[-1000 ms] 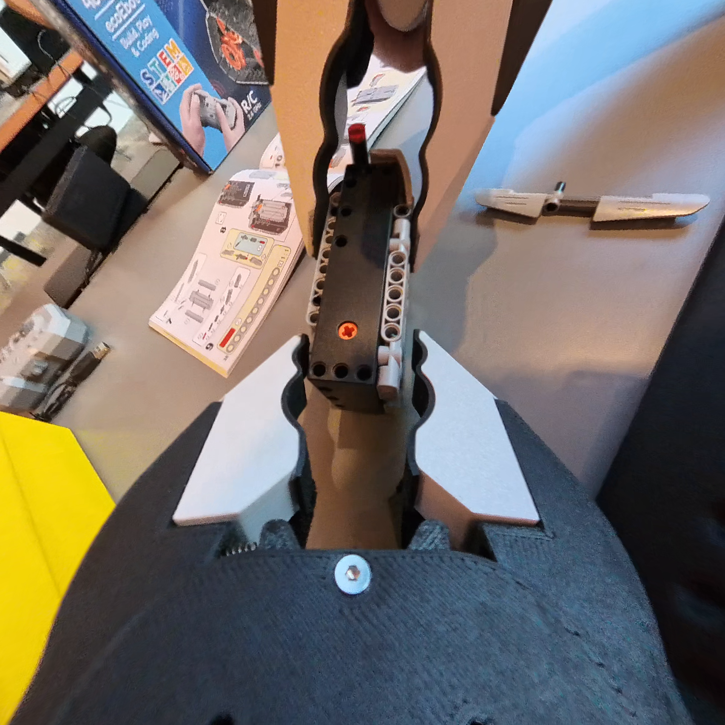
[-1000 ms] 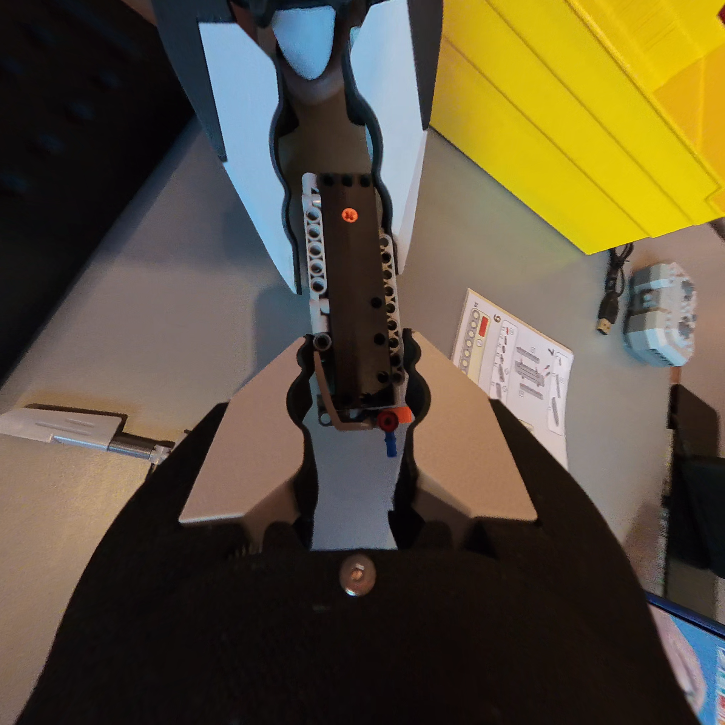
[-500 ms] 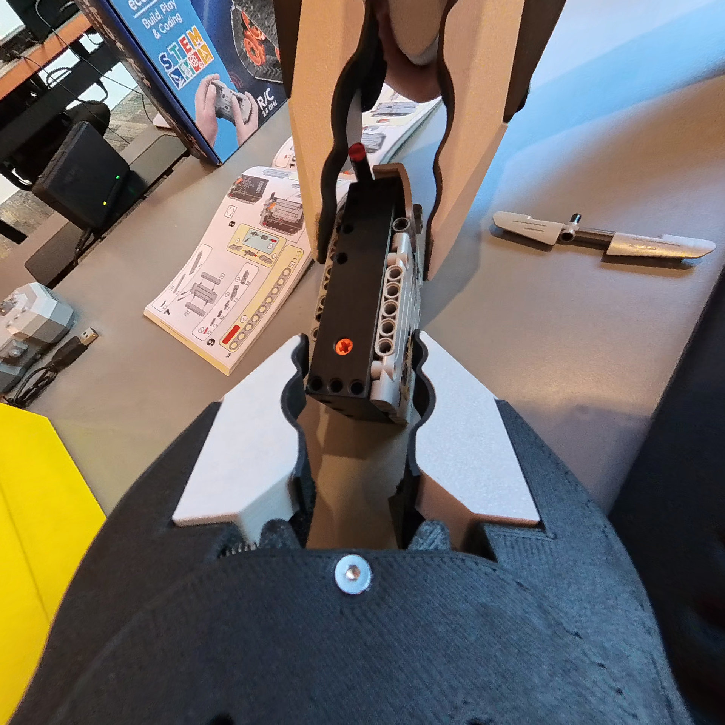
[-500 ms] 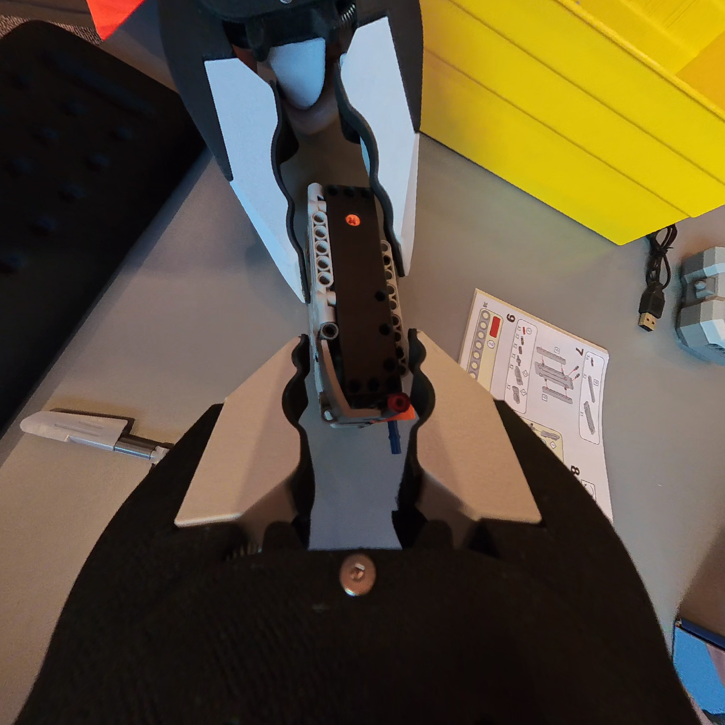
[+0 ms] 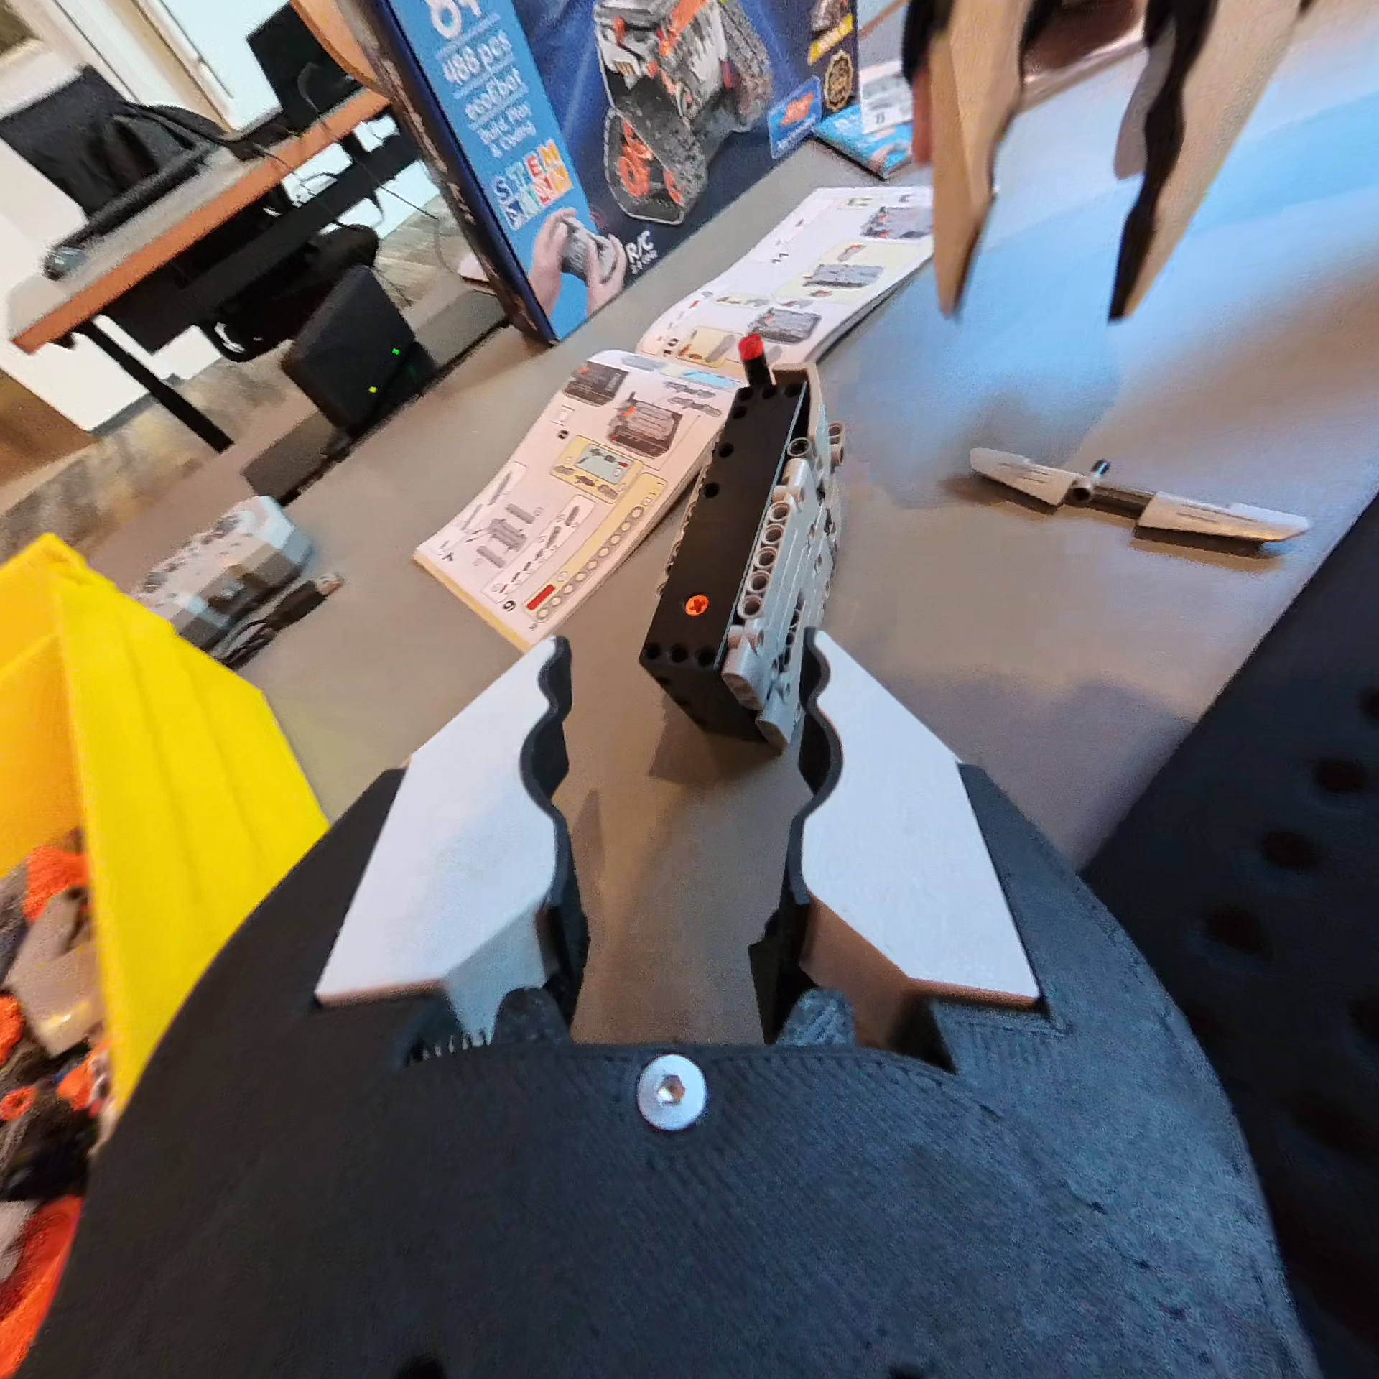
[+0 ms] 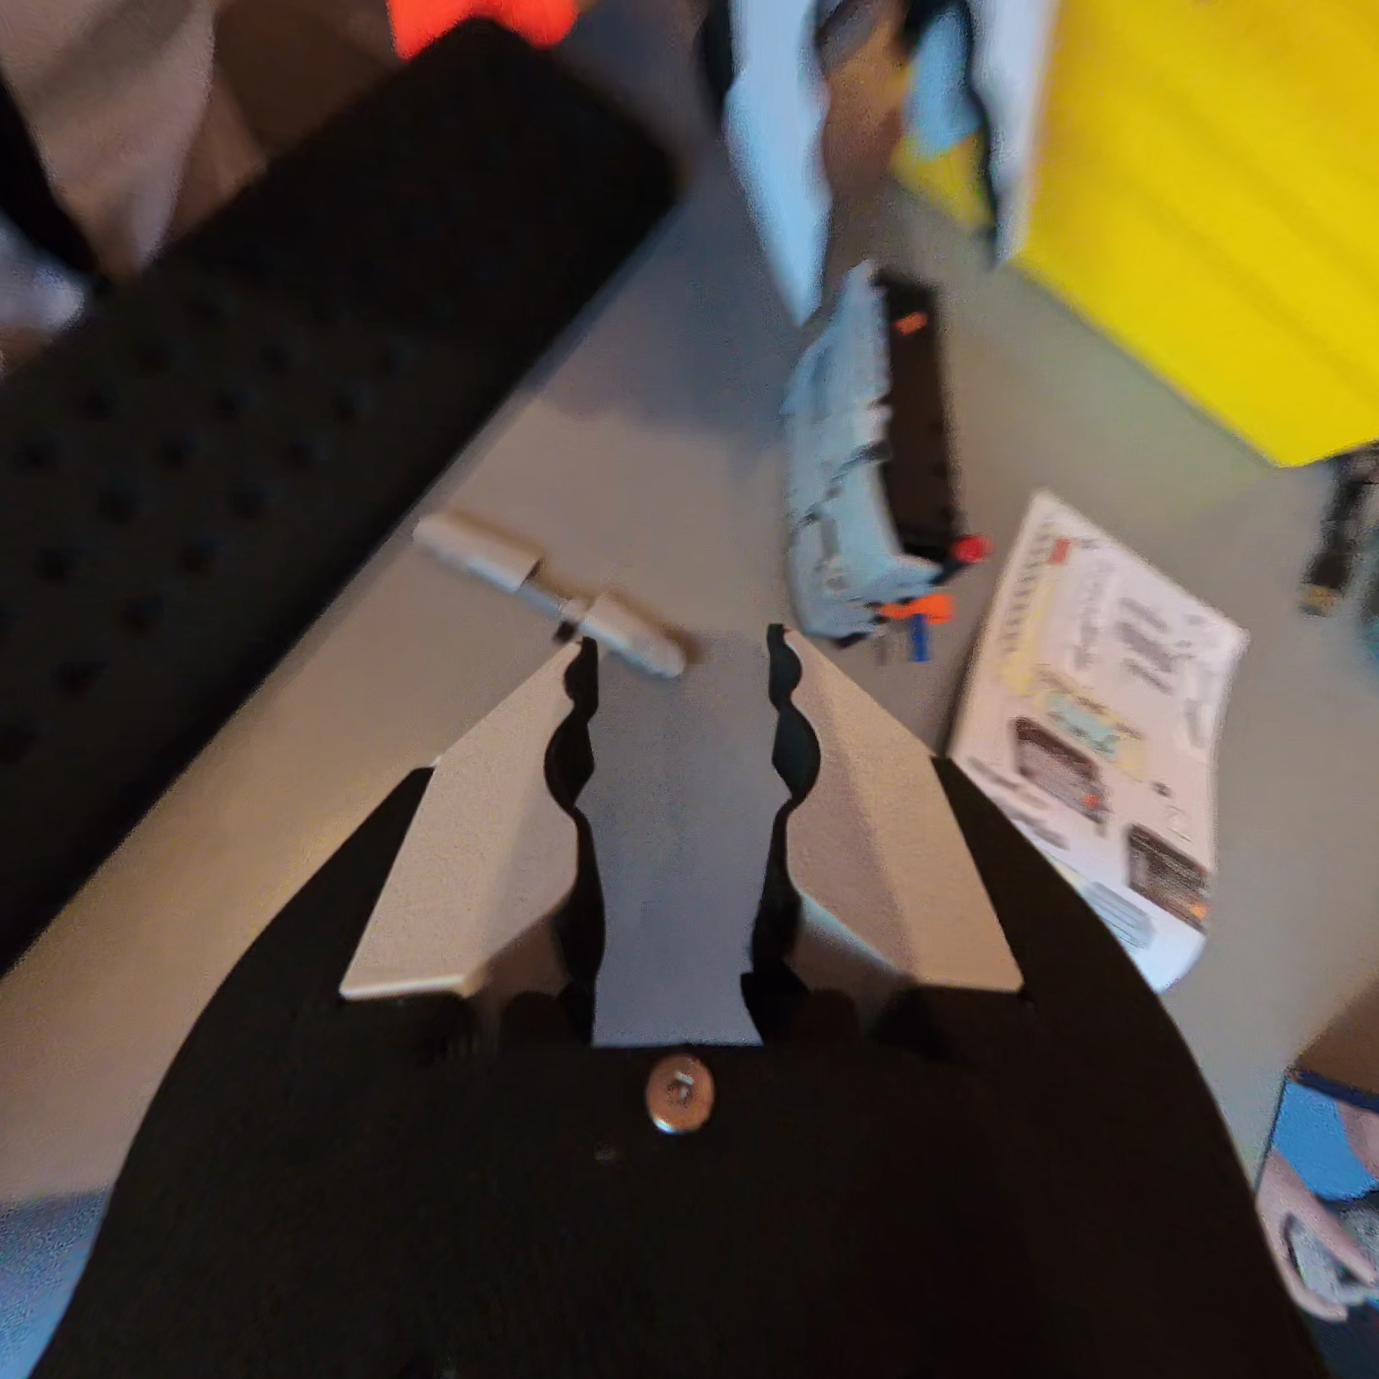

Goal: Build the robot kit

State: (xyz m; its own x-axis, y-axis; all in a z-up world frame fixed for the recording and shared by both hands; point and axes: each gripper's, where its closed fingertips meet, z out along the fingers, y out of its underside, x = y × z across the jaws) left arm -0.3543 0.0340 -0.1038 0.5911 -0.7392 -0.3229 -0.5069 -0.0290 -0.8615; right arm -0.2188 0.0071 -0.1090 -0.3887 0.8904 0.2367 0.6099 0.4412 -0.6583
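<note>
Left gripper (image 5: 683,657), lower centre of the left wrist view: jaws apart, holding nothing. Black-and-grey brick assembly (image 5: 746,567) lies on the grey table (image 5: 970,657) at mid-frame, its near end just beside the right fingertip; contact unclear. Instruction booklet (image 5: 589,492) to its left, grey winged part (image 5: 1134,496) at right, yellow bin (image 5: 149,746) at left edge. Right gripper (image 6: 683,649): jaws apart, empty, above bare table; the assembly (image 6: 865,477) sits upper right of it, apart. View blurred.

Print on blue box (image 5: 597,149), open booklet (image 5: 597,477)
</note>
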